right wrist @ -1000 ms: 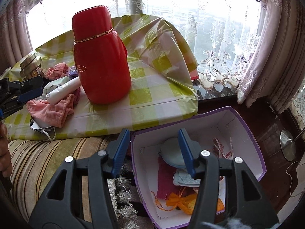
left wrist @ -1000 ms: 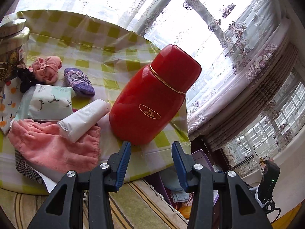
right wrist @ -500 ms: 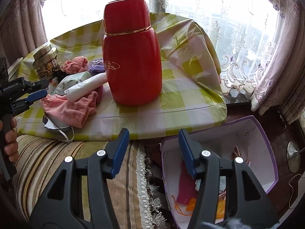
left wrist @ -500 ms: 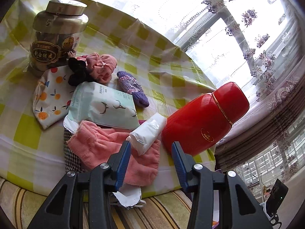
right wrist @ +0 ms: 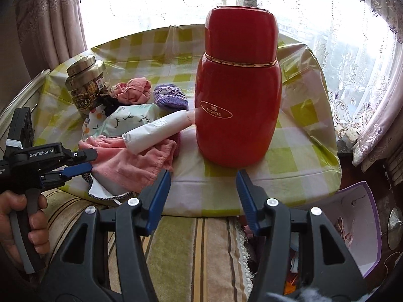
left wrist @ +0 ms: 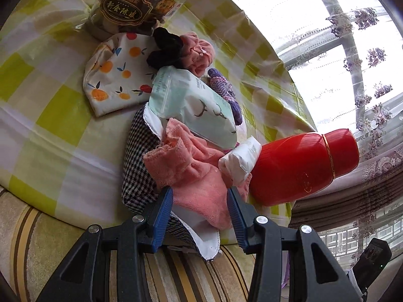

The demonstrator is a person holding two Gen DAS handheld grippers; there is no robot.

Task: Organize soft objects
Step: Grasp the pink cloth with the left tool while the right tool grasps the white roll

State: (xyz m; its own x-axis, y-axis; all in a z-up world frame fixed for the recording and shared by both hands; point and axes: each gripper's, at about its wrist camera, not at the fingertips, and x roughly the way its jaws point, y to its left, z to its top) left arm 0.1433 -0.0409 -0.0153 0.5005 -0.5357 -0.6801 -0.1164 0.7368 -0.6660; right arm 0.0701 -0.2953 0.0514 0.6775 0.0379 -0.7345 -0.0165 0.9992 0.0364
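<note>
A heap of soft things lies on the checked table: a pink towel (left wrist: 199, 176) over a houndstooth mask (left wrist: 137, 166), a white tissue roll (left wrist: 240, 161), a mint wipes pack (left wrist: 194, 105), an orange-print mask (left wrist: 118, 75), a pink scrunchie (left wrist: 199, 52), a black scrunchie (left wrist: 165, 50) and a purple knit piece (left wrist: 226, 93). My left gripper (left wrist: 200, 216) is open, its jaws either side of the pink towel's near edge; it shows in the right wrist view (right wrist: 83, 162). My right gripper (right wrist: 202, 198) is open and empty, before the table's front edge.
A big red flask (right wrist: 238, 95) stands right of the heap, close to the tissue roll (right wrist: 156, 130). A jar with a gold lid (right wrist: 87, 88) stands at the back left. A purple-rimmed box (right wrist: 365, 226) with soft items sits on the floor at right. A striped sofa (right wrist: 189, 251) lies below.
My left gripper swung left from the flask and closed in on the pink towel. My right gripper moved left and up from above the box toward the table's front.
</note>
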